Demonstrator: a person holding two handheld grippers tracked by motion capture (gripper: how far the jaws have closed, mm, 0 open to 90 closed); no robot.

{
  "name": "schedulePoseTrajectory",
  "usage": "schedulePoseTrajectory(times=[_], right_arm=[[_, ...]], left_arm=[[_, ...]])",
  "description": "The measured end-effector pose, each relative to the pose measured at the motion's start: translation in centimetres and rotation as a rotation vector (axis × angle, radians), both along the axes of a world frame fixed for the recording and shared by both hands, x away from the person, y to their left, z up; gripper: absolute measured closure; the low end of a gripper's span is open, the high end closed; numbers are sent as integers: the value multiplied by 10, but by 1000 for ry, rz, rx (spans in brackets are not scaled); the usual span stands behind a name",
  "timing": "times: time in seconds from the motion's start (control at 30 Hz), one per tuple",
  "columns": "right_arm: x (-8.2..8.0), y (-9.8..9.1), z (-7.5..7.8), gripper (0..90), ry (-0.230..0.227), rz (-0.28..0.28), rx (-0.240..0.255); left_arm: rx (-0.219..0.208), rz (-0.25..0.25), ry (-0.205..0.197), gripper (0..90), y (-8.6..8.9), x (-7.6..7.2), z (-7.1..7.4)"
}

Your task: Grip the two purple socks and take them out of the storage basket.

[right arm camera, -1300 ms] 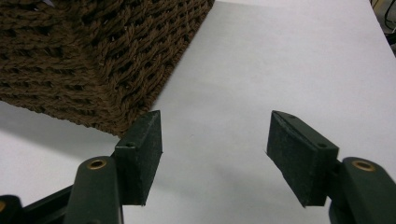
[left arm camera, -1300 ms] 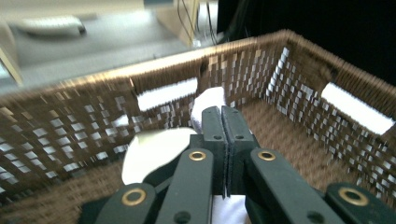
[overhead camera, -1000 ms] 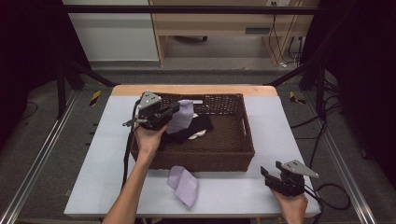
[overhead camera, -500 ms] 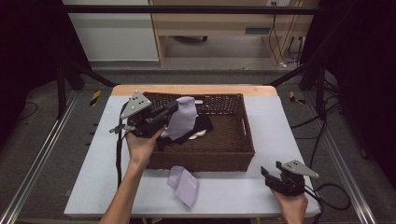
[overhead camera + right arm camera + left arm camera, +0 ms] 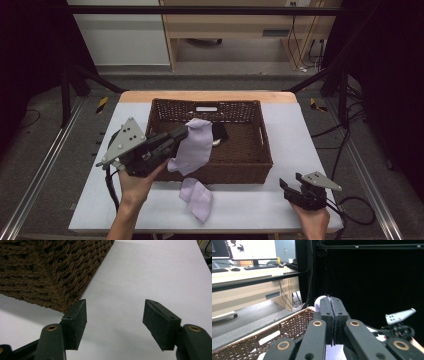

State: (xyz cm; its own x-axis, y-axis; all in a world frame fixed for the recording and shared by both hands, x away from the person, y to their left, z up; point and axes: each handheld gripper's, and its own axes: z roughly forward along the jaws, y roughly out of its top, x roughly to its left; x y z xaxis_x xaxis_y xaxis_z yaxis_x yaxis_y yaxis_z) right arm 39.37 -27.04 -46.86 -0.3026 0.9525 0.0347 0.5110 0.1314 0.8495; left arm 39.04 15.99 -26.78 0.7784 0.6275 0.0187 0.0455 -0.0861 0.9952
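Right gripper [image 5: 115,322] jaws wide apart, nothing between them, low over white table [image 5: 140,277]. Brown woven basket [image 5: 50,267] corner at upper left, just beyond the left jaw; contact cannot be told.

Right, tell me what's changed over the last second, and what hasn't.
The left tongs, shut on a lilac cloth, have pulled back from over the wicker basket toward the person and to the left, lifting the cloth so it now hangs across the basket's near-left rim. The second lilac cloth on the table, the dark item in the basket and the open right tongs stayed put.
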Motion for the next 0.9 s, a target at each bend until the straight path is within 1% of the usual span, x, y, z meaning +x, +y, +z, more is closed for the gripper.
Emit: schedulePoseTrajectory(times=[0.07, 0.17, 0.2, 0.23, 0.27, 0.3, 0.43, 0.5, 0.53, 0.57, 0.6, 0.67, 0.7, 0.73, 0.77, 0.8, 0.9], right_arm=[[0, 0, 0, 358, 0, 0, 1], [0, 0, 0, 358, 0, -1, -1], [0, 0, 0, 358, 1, -1, -1], [0, 0, 0, 358, 1, -1, -1], [0, 0, 0, 358, 5, 0, 3], [0, 0, 0, 358, 4, 1, 0], [0, 0, 0, 358, 4, 0, 0], [0, 0, -1, 359, -1, 2, -8], [0, 0, 0, 359, 2, 2, -3], [0, 0, 0, 359, 0, 1, -5], [0, 0, 0, 358, 0, 0, -7], [0, 0, 0, 358, 7, -2, 2], [0, 0, 0, 358, 7, -2, 2], [0, 0, 0, 358, 5, -1, 0], [0, 0, 0, 358, 7, 0, 1], [-1, 0, 0, 358, 7, 0, 1], [-1, 0, 0, 359, 5, 0, 0]], left_arm=[[11, -6, -8, 885, -1, -5, -5], [9, -24, 4, 885, -3, -11, -16], [15, -28, 9, 885, -3, -12, -20], [15, -28, 9, 885, -3, -12, -20], [20, -34, 20, 885, -4, -15, -29], [27, -31, 26, 885, -5, -17, -34], [32, -58, 68, 885, -6, -20, -56], [33, -63, 89, 885, -7, -20, -65], [33, -63, 89, 885, -7, -20, -65], [41, -61, 98, 885, -7, -20, -70], [51, -65, 122, 885, -8, -20, -80], [71, -57, 139, 885, -10, -21, -91], [71, -57, 139, 885, -10, -21, -91], [88, -48, 158, 885, -12, -22, -102], [88, -48, 158, 885, -12, -22, -102], [97, -46, 190, 885, -13, -20, -114], [100, -42, 236, 884, -13, -17, -131]])
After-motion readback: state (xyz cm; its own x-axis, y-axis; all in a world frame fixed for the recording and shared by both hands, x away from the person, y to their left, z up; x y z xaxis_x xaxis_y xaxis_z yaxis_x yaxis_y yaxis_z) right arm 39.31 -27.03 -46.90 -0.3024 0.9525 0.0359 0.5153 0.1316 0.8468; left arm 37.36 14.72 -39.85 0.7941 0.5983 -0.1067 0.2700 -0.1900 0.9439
